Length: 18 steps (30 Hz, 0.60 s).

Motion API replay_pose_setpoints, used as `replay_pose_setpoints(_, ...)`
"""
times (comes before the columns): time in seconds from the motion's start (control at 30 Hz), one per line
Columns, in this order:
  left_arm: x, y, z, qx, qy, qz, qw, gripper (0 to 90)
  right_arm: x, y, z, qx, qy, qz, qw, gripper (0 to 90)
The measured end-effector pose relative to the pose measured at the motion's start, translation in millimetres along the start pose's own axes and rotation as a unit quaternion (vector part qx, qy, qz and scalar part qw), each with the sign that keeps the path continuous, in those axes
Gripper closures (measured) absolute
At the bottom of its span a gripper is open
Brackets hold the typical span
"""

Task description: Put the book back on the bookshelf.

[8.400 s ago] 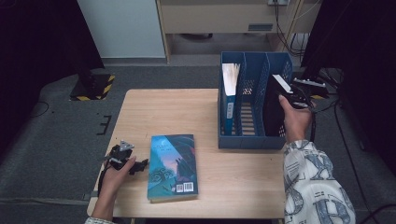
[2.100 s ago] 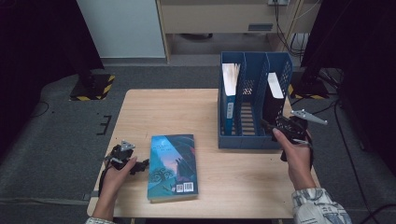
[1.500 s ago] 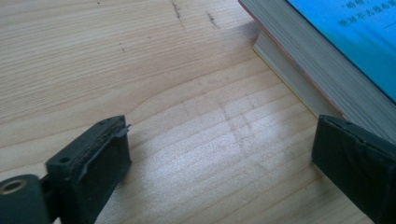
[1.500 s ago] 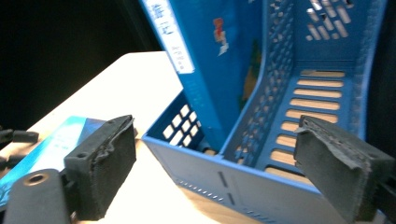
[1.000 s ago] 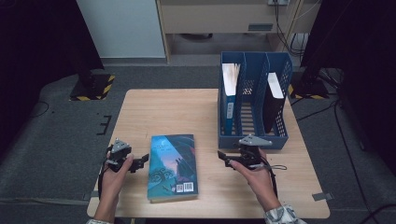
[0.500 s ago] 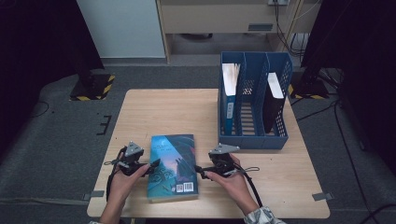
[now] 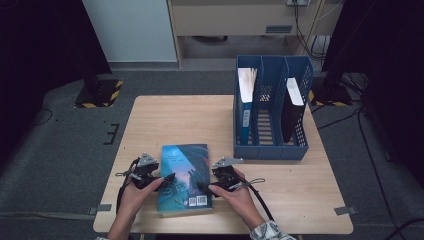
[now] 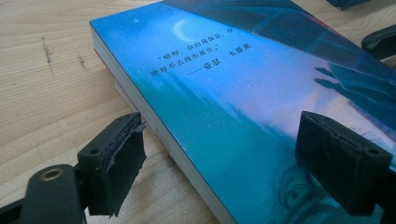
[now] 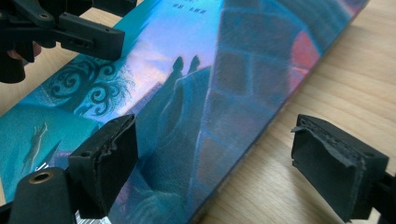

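1. Book [image 7: 184, 176] lies flat on tabletop [image 7: 165, 120], lower centre of the high view.
2. Left claw [image 7: 167, 178] spread, straddling the book's left edge, not pinching.
3. Right claw [image 7: 204, 187] spread at the right edge, no grip.
4. Rack [image 7: 272, 150] upper right holds two books; this one probably goes in next, lift not started.

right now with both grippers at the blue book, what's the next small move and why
Probably close both grippers on the book's long edges. The book lies flat on the table. The left gripper straddles one long edge with jaws open, one over the cover and one over the wood; the right gripper straddles the opposite edge likewise. Neither pair of pads presses the book yet.
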State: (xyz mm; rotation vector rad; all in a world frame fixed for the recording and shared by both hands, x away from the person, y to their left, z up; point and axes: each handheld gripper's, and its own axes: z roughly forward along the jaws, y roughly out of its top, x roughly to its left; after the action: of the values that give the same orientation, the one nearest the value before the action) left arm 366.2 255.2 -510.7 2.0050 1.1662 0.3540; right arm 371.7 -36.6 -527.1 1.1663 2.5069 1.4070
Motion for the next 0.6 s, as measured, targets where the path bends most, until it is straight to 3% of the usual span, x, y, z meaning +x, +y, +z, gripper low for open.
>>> replay_pose_setpoints(0.17,0.3,-0.7,3.0,0.006,-0.026,-0.009,0.9996,15.0,1.4,-0.2,4.9,0.003,0.006,0.008,0.9999,14.4)
replay_pose_setpoints(0.37,3.7,-0.5,5.2,0.007,-0.036,-0.016,0.9992,12.9,2.6,-1.8,8.9,0.000,0.012,0.018,0.9998,12.6)
replay_pose_setpoints(0.6,5.4,2.0,11.3,-0.002,-0.046,-0.011,0.9989,13.1,-1.5,-1.5,9.4,0.008,0.017,0.028,0.9994,9.5)
